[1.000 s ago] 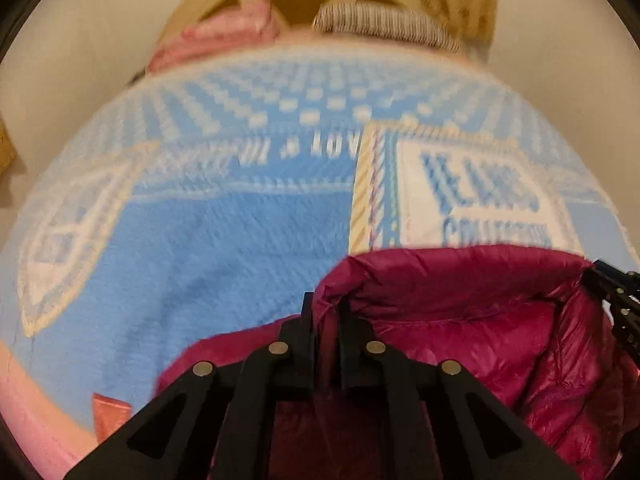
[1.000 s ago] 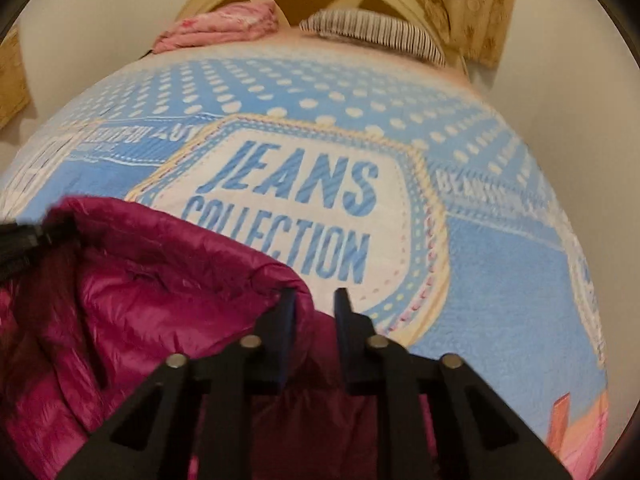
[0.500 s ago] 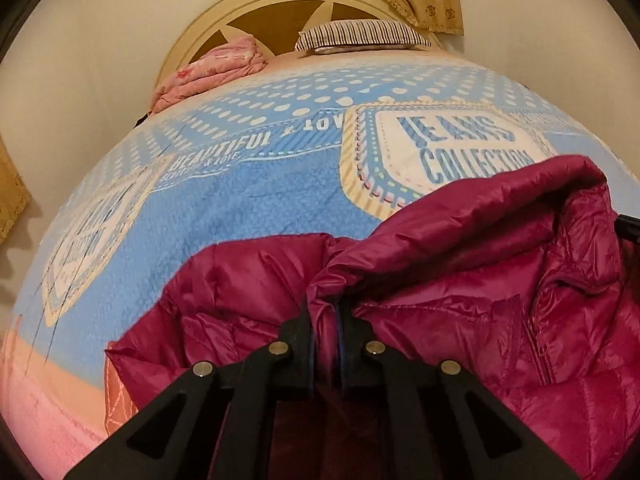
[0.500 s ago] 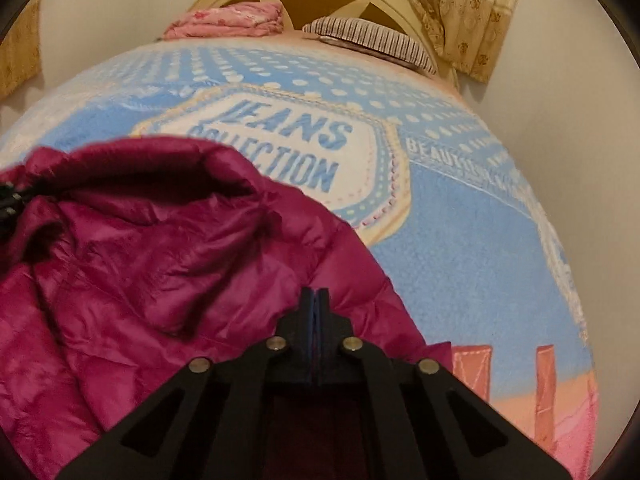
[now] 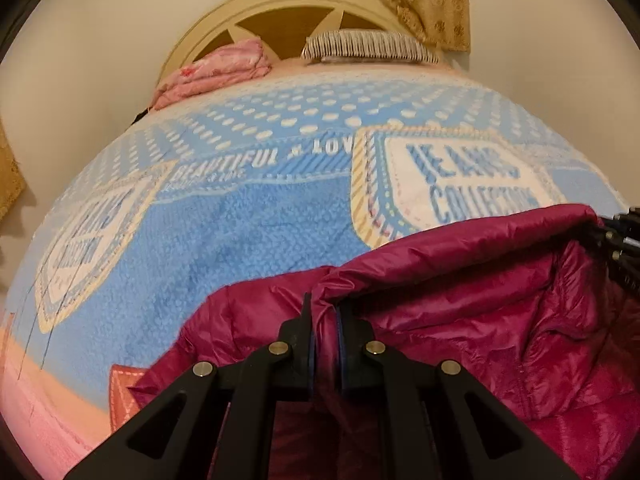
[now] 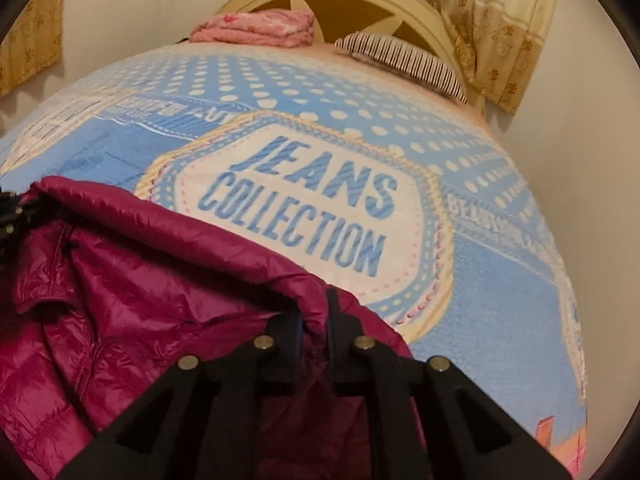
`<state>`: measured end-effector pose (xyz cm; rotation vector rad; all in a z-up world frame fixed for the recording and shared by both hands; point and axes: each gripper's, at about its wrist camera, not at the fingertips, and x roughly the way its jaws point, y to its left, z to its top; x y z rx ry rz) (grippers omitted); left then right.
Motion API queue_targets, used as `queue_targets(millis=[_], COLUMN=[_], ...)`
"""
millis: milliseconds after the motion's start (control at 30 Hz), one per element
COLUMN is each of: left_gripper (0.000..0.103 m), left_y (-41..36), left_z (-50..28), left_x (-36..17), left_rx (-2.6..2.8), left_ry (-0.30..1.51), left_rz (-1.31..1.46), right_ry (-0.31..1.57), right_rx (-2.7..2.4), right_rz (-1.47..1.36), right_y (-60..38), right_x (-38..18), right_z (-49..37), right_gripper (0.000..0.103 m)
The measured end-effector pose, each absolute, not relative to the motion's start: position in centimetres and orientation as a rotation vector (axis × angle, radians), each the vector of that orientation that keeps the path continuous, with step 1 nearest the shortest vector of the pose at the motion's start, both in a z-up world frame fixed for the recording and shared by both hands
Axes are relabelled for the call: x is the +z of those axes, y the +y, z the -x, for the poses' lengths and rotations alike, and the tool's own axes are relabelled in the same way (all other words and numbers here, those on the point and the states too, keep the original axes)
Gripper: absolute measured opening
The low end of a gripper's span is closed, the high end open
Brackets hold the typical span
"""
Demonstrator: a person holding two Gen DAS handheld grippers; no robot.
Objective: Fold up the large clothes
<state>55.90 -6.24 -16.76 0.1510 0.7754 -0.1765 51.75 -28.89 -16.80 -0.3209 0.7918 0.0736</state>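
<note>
Two claws pinch the same magenta puffer jacket (image 5: pixel 500 300) over the bed, one at each end of its raised upper edge. In the left wrist view the left claw (image 5: pixel 324 312) is clenched on a fold of the shiny fabric, which rises between its two black fingers (image 5: pixel 296 332) and runs off to the right as a taut ridge toward the right claw (image 5: pixel 618 240), seen only as a dark bit of hardware at the frame's right edge. In the right wrist view the right claw (image 6: pixel 314 312) likewise grips a bunched fold of the jacket (image 6: pixel 132 300), with cloth squeezed between its fingers (image 6: pixel 340 320); the edge stretches away to the left, where the left claw (image 6: pixel 10 216) shows dimly at the frame's border. Below that stretched edge the quilted body of the jacket sags toward the cameras, its inner side facing the lenses. Behind the jacket spreads the blue blanket (image 6: pixel 480 280) printed with "JEANS COLLECTION" and white dots. At the far end of the bed lie a folded pink cloth (image 5: pixel 216 72) and a striped pillow (image 6: pixel 404 64), in front of a cream arched headboard (image 5: pixel 280 8). Yellowish patterned curtains (image 6: pixel 500 28) hang beside the headboard.
</note>
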Motion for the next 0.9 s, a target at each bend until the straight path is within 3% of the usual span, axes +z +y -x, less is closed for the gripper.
queue_targets(millis=[233,433,467,500,533,567,600,733,900], left_gripper=[0.008,0.016,0.025,0.048,0.062,0.087,0.093,0.093,0.093], left_y=[-7.3,-6.9,-6.4,-5.7,-5.2,-4.9,-4.3,-4.7,-8.7], left_z=[-53.6,-53.1,-52.6,-51.8,-51.3,-51.1,-50.7,-53.4,-57.7], left_x=[-20.0,-17.5,-16.6,-15.3,-14.3,-13.6,-12.7,-11.8,-16.4], left_rx=[-0.189,-0.188,-0.201,-0.199,-0.178,-0.16,-0.137,-0.054,-0.016], left_ry=[0.782,0.787,0.77,0.731,0.691,0.659,0.61,0.612,0.757], left_rz=[-0.297,-0.237,-0.212,-0.196,-0.187,-0.176,-0.15,-0.125,-0.242], right_ry=[0.752,0.764,0.766,0.768,0.769,0.769,0.771,0.772,0.779], right_rx=[0.093,0.049,0.05,0.05,0.049,0.048,0.048,0.043,0.056], right_rz=[0.45,0.476,0.474,0.474,0.472,0.47,0.468,0.474,0.448], right_y=[-28.9,-28.8,-28.9,-29.0,-29.1,-29.1,-29.1,-29.0,-29.3], right_x=[-19.8,-21.0,-21.0,-21.0,-21.1,-21.1,-21.2,-21.5,-21.2], right_z=[-46.9,-47.2,-47.2,-47.2,-47.2,-47.2,-47.2,-47.2,-47.1], right_gripper=[0.007,0.006,0.006,0.006,0.006,0.006,0.006,0.007,0.008])
